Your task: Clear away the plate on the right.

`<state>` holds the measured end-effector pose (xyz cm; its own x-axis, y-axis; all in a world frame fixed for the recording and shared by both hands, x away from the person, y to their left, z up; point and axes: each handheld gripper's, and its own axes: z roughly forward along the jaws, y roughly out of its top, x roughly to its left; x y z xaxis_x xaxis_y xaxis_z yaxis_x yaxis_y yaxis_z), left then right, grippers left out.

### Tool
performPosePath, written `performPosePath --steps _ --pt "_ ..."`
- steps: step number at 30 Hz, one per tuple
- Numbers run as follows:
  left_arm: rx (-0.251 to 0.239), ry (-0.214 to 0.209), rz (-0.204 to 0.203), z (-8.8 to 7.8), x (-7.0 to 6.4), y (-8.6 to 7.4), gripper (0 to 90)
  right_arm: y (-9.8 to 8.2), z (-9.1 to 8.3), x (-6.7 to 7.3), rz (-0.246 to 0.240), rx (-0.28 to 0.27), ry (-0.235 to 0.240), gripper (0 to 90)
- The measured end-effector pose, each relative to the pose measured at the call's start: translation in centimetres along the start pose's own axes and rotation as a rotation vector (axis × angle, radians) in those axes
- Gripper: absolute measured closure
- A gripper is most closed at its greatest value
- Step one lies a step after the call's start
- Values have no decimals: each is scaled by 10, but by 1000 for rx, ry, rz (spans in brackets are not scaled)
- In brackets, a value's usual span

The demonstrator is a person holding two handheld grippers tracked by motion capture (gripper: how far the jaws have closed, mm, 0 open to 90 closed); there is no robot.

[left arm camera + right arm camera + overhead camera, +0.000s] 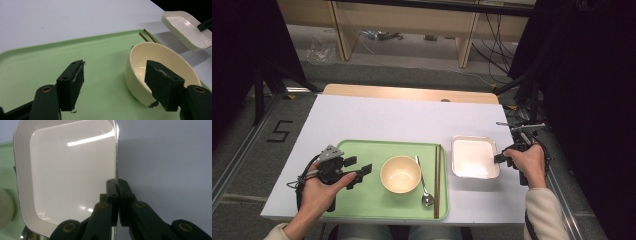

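Right gripper pinched on the near rim of the white dish, jaws pressed together with only the thin rim between. Dish tilted off the table in the left gripper view, far edge low, gripped side high; so likely the lift step of carrying the dish, probably toward the tray.

Left gripper spread, nothing between the jaws, hovering over bare tray. Bowl just beyond its right jaw, not gripped. Chopsticks and spoon past the bowl, along the tray's side nearest the dish.

Next move, as a judgement: raise the dish high enough to pass the tray lip, then swing it away from the right hand, across toward the tray. Little free room there: bowl, spoon and chopsticks fill the near part, so a landing spot behind or beyond them needed. Grip on one thin rim only; dish apt to swing or slip, so slow and level. Left gripper best kept clear of the path, or used to steady the tray.
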<state>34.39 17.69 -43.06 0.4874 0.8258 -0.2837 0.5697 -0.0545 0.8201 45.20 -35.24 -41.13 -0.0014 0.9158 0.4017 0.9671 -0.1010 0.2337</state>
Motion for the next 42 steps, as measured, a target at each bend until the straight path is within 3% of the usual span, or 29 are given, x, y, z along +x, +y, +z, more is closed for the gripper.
performPosePath --steps 7,10,13,14,20,25,27,28,30,32,33,36,37,40,42 --pt "2 -22 4 16 -7 17 314 2 -9 25 -33 -31 51 900" --pt "10 -38 3 21 -10 23 314 3 -12 35 -3 -26 66 900" --pt "18 -45 8 25 -13 28 314 3 -13 42 -63 -48 60 900" --pt "18 -44 7 26 -14 29 314 2 -15 48 -22 -21 67 900" --pt "33 -49 14 32 -20 39 317 3 -20 67 -49 -52 93 900" --pt "38 -78 4 41 -28 48 325 3 -17 84 -95 -74 117 900" --pt "35 -90 9 46 -34 53 330 3 -16 92 -84 -62 120 900" --pt "46 -107 8 47 -36 55 345 3 -13 93 -129 -85 121 900" --pt "48 -125 15 51 -42 60 373 2 -13 103 -89 -51 133 900" --pt "51 -130 23 54 -47 65 371 1 -10 109 -133 -71 130 900" --pt "51 -131 19 55 -50 67 365 0 -12 113 -112 -50 127 900" --pt "54 -143 20 62 -57 72 348 -1 -9 119 -130 -58 127 900" --pt "62 -146 14 63 -60 73 346 -1 -7 119 -159 -75 127 900" --pt "76 -157 8 69 -66 75 345 -3 -6 126 -137 -51 129 900" --pt "85 -155 12 73 -68 76 347 -4 -5 128 -148 -53 125 900"
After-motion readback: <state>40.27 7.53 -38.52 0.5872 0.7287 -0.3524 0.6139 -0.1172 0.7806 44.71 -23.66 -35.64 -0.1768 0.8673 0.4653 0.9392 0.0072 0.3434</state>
